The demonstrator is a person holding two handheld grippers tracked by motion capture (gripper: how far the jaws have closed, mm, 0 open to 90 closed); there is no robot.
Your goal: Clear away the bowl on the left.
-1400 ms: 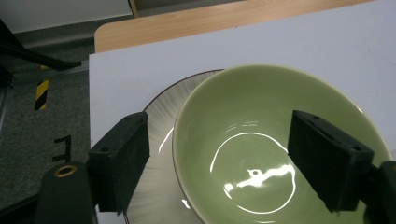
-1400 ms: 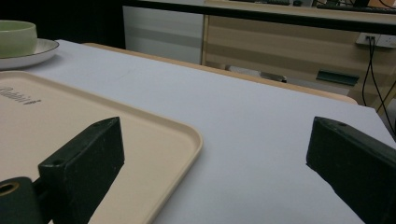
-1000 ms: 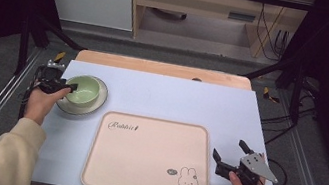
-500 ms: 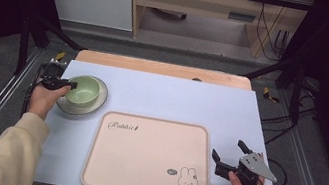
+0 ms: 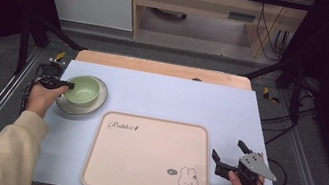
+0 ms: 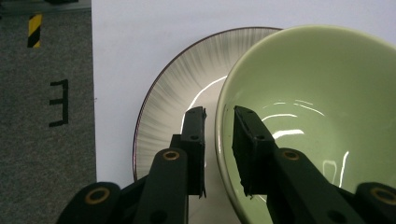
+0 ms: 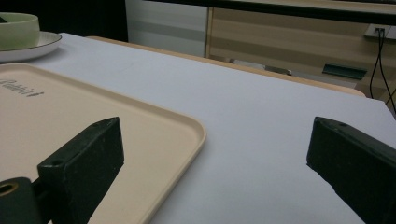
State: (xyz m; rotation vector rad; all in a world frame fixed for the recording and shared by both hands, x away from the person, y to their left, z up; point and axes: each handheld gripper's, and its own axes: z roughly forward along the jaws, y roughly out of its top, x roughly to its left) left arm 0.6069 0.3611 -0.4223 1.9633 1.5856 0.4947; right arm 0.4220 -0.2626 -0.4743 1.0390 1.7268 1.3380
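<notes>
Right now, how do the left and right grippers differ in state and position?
The left gripper is nearly closed astride the green bowl's rim, one jaw inside and one outside; the right gripper is wide open with nothing between its jaws. The left is over the plate at the table's far left; the right is beside the tray's right edge. Both are hand-held.

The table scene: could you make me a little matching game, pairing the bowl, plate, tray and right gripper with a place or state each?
Things:
1. green bowl
2. plate
3. tray
4. right gripper

Descriptions:
A. jaws wide open, beside the tray's right edge
B. rim between the left gripper's jaws
C. under the bowl
D. bears a rabbit drawing

Pairs: 1-B, 2-C, 3-D, 4-A
</notes>
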